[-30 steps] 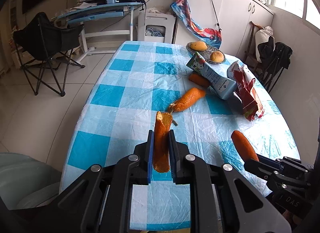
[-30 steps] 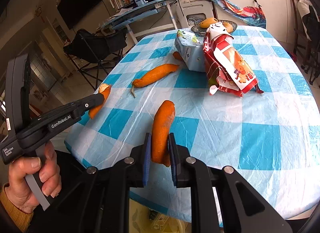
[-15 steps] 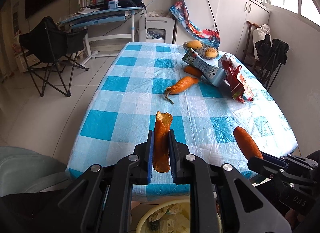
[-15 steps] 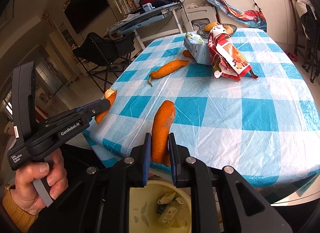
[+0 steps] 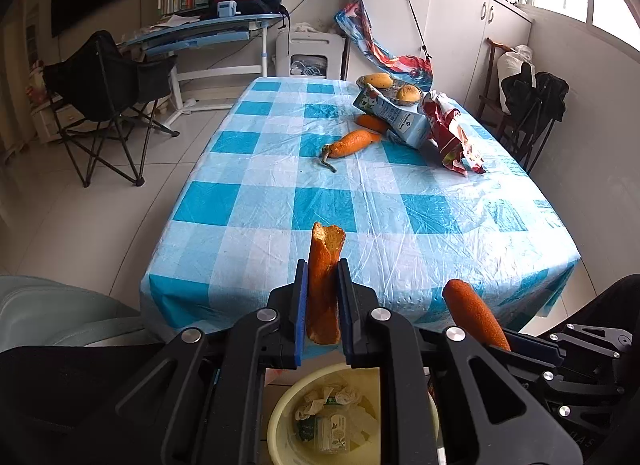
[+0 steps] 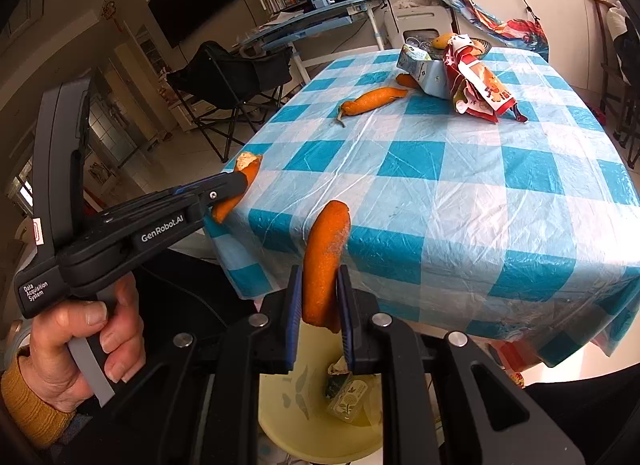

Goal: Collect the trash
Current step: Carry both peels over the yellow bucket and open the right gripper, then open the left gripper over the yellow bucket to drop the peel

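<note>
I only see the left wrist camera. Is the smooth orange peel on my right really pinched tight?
Observer: Yes. The right gripper is shut on the smooth peel, with blue pads against both sides.
Child: Is the bin under it?
Observer: The yellow bin shows directly beneath that peel's lower end.
Child: Who holds the left gripper?
Observer: A hand in a mustard cuff squeezes the handle of the left gripper, which pinches the torn peel.

Both wrist cams face table (image 5: 360, 193), overlapping.
</note>
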`<move>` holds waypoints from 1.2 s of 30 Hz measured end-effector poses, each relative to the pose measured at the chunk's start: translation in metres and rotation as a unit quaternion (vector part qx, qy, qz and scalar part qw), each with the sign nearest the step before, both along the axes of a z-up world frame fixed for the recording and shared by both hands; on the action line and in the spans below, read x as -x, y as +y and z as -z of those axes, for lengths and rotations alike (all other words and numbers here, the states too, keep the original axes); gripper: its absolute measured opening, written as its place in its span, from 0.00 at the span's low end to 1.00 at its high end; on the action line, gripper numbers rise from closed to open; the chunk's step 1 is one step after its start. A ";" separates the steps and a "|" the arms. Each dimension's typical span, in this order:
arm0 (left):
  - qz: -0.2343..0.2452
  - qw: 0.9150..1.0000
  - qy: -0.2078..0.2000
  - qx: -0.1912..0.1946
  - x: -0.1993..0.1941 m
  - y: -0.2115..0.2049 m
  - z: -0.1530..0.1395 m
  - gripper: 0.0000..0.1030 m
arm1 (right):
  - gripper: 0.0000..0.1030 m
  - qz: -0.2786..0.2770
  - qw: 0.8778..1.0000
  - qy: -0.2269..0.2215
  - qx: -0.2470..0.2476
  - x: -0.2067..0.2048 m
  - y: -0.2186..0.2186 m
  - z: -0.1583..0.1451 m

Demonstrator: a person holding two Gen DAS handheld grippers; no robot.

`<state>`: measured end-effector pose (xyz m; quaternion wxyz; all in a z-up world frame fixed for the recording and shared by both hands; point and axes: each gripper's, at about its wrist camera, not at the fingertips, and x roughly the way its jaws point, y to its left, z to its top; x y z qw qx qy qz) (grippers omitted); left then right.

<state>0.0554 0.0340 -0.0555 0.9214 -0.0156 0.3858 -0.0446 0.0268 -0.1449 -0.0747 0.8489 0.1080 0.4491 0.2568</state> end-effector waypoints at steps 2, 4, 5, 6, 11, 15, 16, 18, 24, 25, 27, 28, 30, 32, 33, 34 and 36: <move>0.002 1.000 0.001 0.001 0.007 0.001 0.000 0.13 | 0.17 -0.007 1.000 0.005 0.002 0.007 0.003 0.002; 0.004 1.000 0.002 0.001 0.014 0.001 0.000 0.13 | 0.17 -0.013 1.000 0.011 0.007 0.013 0.006 0.004; 0.006 1.000 0.002 0.001 0.017 0.000 0.000 0.13 | 0.17 -0.016 1.000 0.015 0.008 0.015 0.007 0.005; 0.007 1.000 0.004 0.001 0.020 -0.001 0.000 0.13 | 0.17 -0.018 1.000 0.020 0.008 0.018 0.009 0.007; 0.017 1.000 0.015 0.007 0.033 -0.003 0.003 0.13 | 0.17 -0.029 0.999 0.038 0.014 0.026 0.014 0.013; 0.022 0.999 0.025 0.014 0.040 -0.006 0.006 0.13 | 0.23 -0.025 0.998 0.055 0.015 0.026 0.014 0.018; 0.023 0.999 0.027 0.015 0.041 -0.007 0.007 0.13 | 0.28 -0.020 0.998 0.055 0.013 0.026 0.012 0.018; 0.024 0.999 0.032 0.015 0.043 -0.008 0.009 0.13 | 0.30 -0.011 0.998 0.055 0.007 0.026 0.008 0.018; 0.035 0.998 0.052 0.016 0.047 -0.014 0.016 0.13 | 0.33 0.013 0.998 0.053 -0.006 0.025 -0.003 0.018; 0.037 0.997 0.058 0.018 0.048 -0.014 0.018 0.13 | 0.36 0.018 0.999 0.050 -0.007 0.026 -0.004 0.016; 0.043 0.996 0.072 0.020 0.049 -0.017 0.023 0.13 | 0.40 0.028 0.999 0.044 -0.010 0.026 -0.008 0.014; 0.046 0.996 0.078 0.020 0.050 -0.018 0.025 0.13 | 0.41 0.032 0.998 0.042 -0.013 0.026 -0.010 0.014; 0.052 0.994 0.090 0.019 0.051 -0.021 0.029 0.14 | 0.41 0.041 0.998 0.040 -0.017 0.025 -0.014 0.013; 0.061 0.992 0.105 0.020 0.051 -0.025 0.034 0.18 | 0.42 0.050 0.998 0.039 -0.020 0.024 -0.018 0.013; 0.062 0.992 0.108 0.018 0.051 -0.027 0.035 0.20 | 0.43 0.055 0.998 0.038 -0.021 0.024 -0.020 0.012; 0.063 0.992 0.110 0.016 0.051 -0.028 0.036 0.29 | 0.43 0.059 0.997 0.038 -0.023 0.024 -0.022 0.013; 0.059 0.993 0.106 0.011 0.052 -0.029 0.035 0.41 | 0.43 0.067 0.997 0.040 -0.025 0.022 -0.025 0.013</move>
